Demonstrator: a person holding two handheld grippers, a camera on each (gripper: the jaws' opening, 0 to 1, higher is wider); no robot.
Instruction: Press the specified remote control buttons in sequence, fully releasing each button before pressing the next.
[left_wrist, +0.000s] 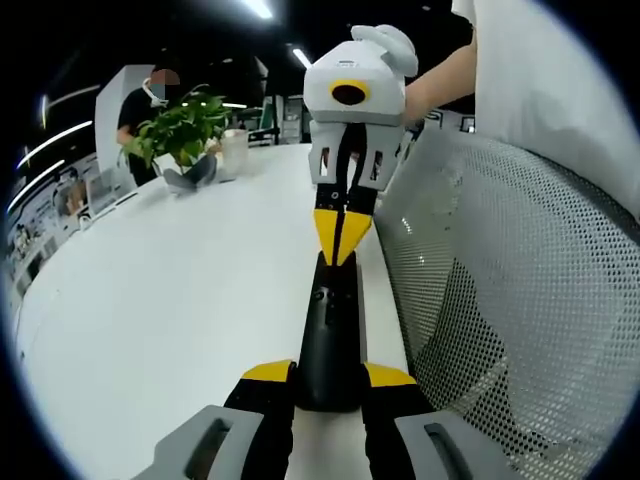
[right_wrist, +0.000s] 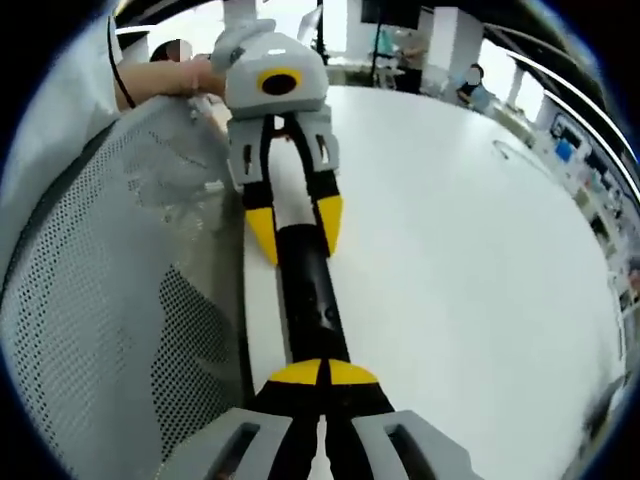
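**Both claws were on the black remote at the table edge**

So in the left gripper view, going left to right: a green leafy potted plant (left_wrist: 180, 130) sat at the far end of the big white table (left_wrist: 180, 300), with a person behind it, and a pale cup-like thing (left_wrist: 234, 152) just beside the pot. Middle of the view, the long slim black remote control (left_wrist: 333, 335) lay along the table's near edge, pointing away from the camera. The left claw (left_wrist: 330, 378) had its yellow-tipped jaws spread on either side of the remote's near end, gripping it across its width as far as I could tell. At the far end, the right claw (left_wrist: 341, 232) had its yellow tips pinched together, pointing down onto the remote's top face. Off to the right was a grey mesh chair back (left_wrist: 500, 300), close beside the table edge.

Right gripper view was the same deal flipped: mesh chair on the left, then the remote (right_wrist: 305, 290) running up the middle, white table (right_wrist: 470, 260) spreading out to the right. The right claw (right_wrist: 323, 374) was closed up, tips together, resting right on top of the remote. Across from it the left claw (right_wrist: 297, 232) straddled the remote's other end with its jaws apart.
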